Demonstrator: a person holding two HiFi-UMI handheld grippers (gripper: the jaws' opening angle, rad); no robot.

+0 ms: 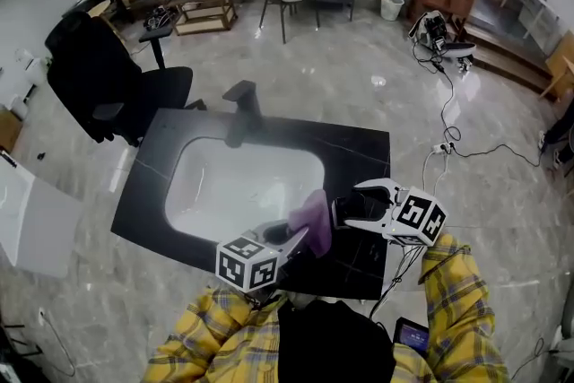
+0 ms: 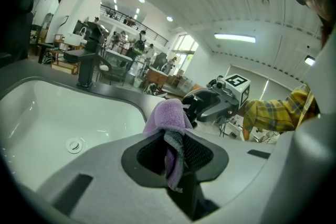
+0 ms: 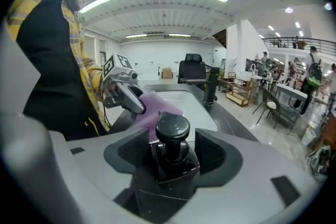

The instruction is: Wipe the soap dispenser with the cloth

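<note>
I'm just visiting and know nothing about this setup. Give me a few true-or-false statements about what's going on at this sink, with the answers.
1. The left tongs pinch a purple cloth. True.
2. The soap dispenser stands between the right tongs. True.
3. The soap dispenser is white. False: it is black.
4. The sink basin is black. False: it is white, set in a black counter.

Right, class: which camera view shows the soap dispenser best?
The right gripper view: the black soap dispenser stands close up between the right gripper's jaws, pump head clear. The head view shows only a dark sliver beside the purple cloth; the left gripper view shows it small, behind the cloth.
</note>
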